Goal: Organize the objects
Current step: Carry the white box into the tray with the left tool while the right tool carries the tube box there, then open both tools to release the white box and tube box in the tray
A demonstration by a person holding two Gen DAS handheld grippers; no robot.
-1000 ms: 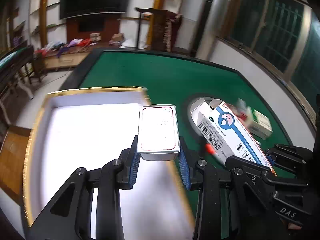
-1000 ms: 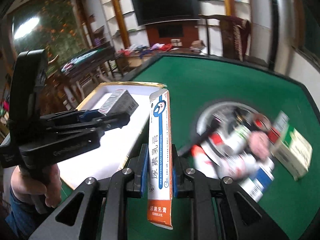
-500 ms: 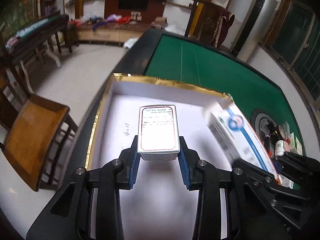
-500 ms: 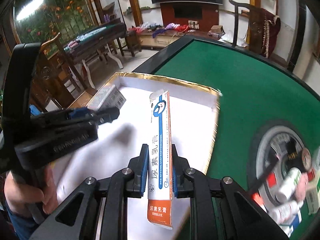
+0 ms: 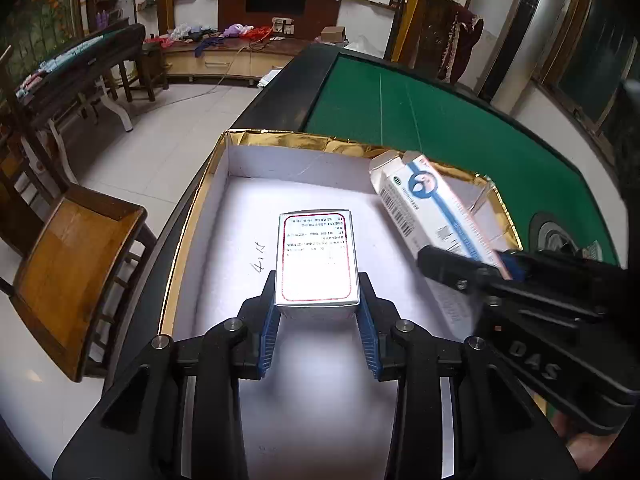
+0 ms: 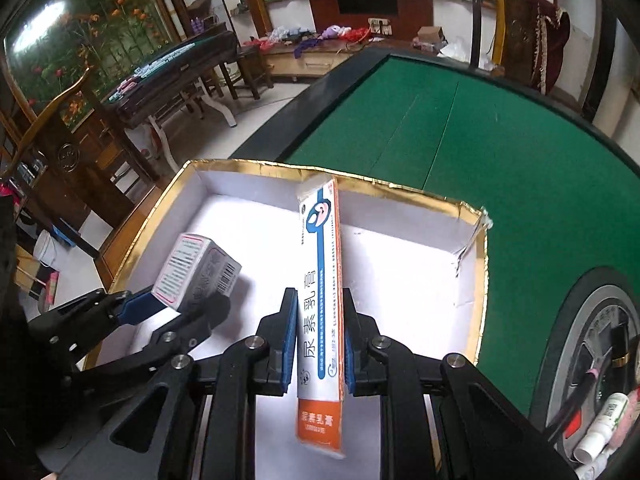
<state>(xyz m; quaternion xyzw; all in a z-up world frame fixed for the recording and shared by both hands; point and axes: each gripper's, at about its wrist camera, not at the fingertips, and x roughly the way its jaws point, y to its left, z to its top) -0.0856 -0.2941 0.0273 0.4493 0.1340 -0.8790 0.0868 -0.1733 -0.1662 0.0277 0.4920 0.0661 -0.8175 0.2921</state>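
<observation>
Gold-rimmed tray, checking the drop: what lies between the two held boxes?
Only bare white tray floor lies between small box and long box, in the right wrist view.

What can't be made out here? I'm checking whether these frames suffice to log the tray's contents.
- Tray floor nearest the cameras: both wrist views, hidden by the tongs' black frames.
- Small box underside: left wrist view, gripped by the left tongs.
- Long carton far side: right wrist view, turned away.
- Bottles in the round holder: cut off by the edge, labels too small.

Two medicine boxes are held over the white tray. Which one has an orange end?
The long narrow box, held by the right gripper. The short box in the left gripper is silver-white with a red border.
</observation>
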